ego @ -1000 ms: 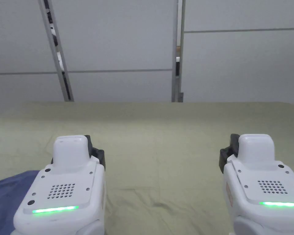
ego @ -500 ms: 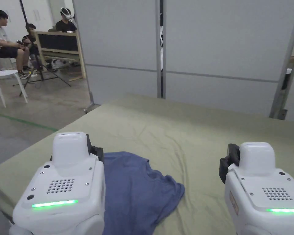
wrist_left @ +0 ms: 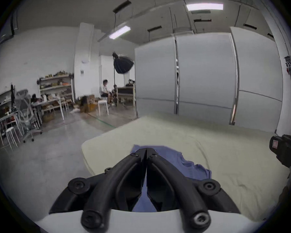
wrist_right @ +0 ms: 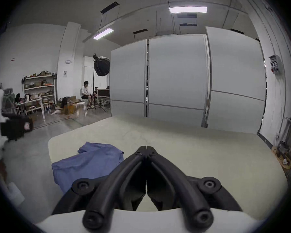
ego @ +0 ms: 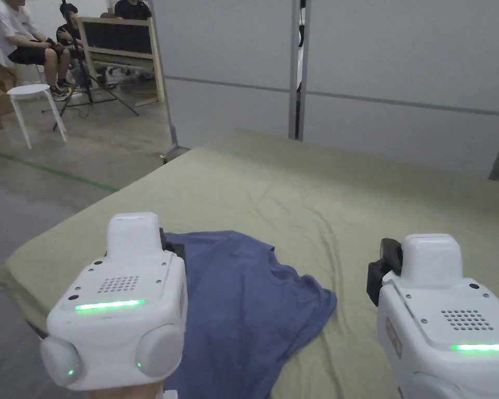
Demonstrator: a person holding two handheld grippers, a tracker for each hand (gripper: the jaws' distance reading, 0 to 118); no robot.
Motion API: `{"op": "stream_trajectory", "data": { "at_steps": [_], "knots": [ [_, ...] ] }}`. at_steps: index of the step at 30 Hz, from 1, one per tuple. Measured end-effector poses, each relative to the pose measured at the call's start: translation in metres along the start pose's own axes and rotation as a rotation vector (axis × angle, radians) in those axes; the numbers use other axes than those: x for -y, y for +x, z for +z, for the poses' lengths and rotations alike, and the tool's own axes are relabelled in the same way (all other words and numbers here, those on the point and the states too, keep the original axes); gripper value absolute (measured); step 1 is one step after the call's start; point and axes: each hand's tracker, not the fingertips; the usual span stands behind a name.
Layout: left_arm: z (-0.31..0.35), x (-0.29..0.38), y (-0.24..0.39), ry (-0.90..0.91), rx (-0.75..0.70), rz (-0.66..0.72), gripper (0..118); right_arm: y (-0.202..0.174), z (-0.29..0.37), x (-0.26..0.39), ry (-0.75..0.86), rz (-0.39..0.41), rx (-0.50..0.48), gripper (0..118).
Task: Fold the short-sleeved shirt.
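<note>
A blue short-sleeved shirt (ego: pixel 248 306) lies crumpled near the front left corner of the green-covered table (ego: pixel 305 208). In the left gripper view the shirt (wrist_left: pixel 188 167) sits just beyond my left gripper (wrist_left: pixel 146 150), whose jaws are pressed together with nothing between them. My left gripper (ego: pixel 162 249) hovers over the shirt's left part in the head view. My right gripper (wrist_right: pixel 146 148) is shut and empty, held above bare table to the right of the shirt (wrist_right: pixel 89 161). The right gripper's body (ego: pixel 441 311) is at the lower right in the head view.
Grey partition panels (ego: pixel 389 78) stand behind the table. Left of the table lies concrete floor with a white stool (ego: pixel 33 104), a wooden frame (ego: pixel 118 47) and seated people (ego: pixel 20 36). Shelves and tables (wrist_left: pixel 54 92) line the far wall. The table's left edge is near the shirt.
The head camera has swung left, bringing the shirt, the floor and the people into view. Both grippers keep roughly the same place in the picture and stay shut.
</note>
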Motion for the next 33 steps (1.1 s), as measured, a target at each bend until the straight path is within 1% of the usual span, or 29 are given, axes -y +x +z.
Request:
{"op": "stream_trajectory", "data": {
  "at_steps": [1,2,3,5,6,7,9,11,12,13,14,15,18,22,26,27,28,29,31,32,33],
  "knots": [
    [-0.019,0.005,0.002,-0.059,0.009,0.010,3,0.001,-0.003,0.002,-0.012,-0.006,0.000,0],
    [-0.043,0.011,0.003,-0.141,0.049,0.009,3,0.002,-0.006,0.005,-0.022,-0.010,0.002,0],
    [-0.065,0.019,0.005,-0.195,0.078,0.028,3,0.003,-0.009,0.009,-0.034,-0.013,0.006,0],
    [-0.112,0.037,0.012,-0.377,0.123,0.055,3,0.005,-0.015,0.016,-0.058,-0.014,0.014,0],
    [-0.133,0.051,0.013,-0.423,0.153,0.091,4,0.007,-0.018,0.019,-0.073,-0.012,0.020,0],
    [-0.152,0.063,0.017,-0.482,0.146,0.095,4,0.008,-0.020,0.023,-0.088,-0.011,0.024,0],
    [-0.182,0.087,0.024,-0.585,0.142,0.094,8,0.011,-0.027,0.030,-0.124,-0.010,0.036,0],
    [-0.205,0.104,0.032,-0.637,0.152,0.064,17,0.015,-0.034,0.038,-0.143,-0.014,0.042,0],
    [-0.210,0.111,0.037,-0.657,0.135,0.056,48,0.017,-0.038,0.041,-0.159,-0.013,0.047,0],
    [-0.218,0.117,0.043,-0.676,0.167,0.067,76,0.019,-0.043,0.044,-0.174,-0.014,0.054,0],
    [-0.224,0.120,0.046,-0.679,0.173,0.074,96,0.021,-0.048,0.047,-0.187,-0.020,0.058,0],
    [-0.228,0.120,0.049,-0.666,0.181,0.097,99,0.023,-0.051,0.050,-0.202,-0.026,0.058,0],
    [-0.238,0.122,0.066,-0.695,0.201,0.094,99,0.028,-0.062,0.059,-0.241,-0.047,0.069,0],
    [-0.255,0.134,0.093,-0.736,0.220,0.026,99,0.031,-0.071,0.069,-0.269,-0.052,0.077,0],
    [-0.283,0.171,0.114,-0.920,0.223,-0.026,99,0.033,-0.076,0.077,-0.295,-0.046,0.078,0],
    [-0.283,0.179,0.119,-0.922,0.211,-0.051,99,0.034,-0.078,0.078,-0.301,-0.048,0.078,0],
    [-0.275,0.171,0.123,-0.820,0.190,-0.143,99,0.035,-0.078,0.080,-0.306,-0.048,0.079,0],
    [-0.276,0.168,0.125,-0.827,0.183,-0.168,98,0.037,-0.079,0.081,-0.311,-0.050,0.084,0],
    [-0.280,0.163,0.121,-0.858,0.159,-0.078,91,0.040,-0.081,0.084,-0.320,-0.059,0.091,0],
    [-0.281,0.163,0.120,-0.857,0.154,-0.080,87,0.042,-0.082,0.086,-0.329,-0.072,0.091,0],
    [-0.281,0.161,0.122,-0.855,0.155,-0.099,79,0.045,-0.083,0.087,-0.337,-0.088,0.092,0]
  ]
}}
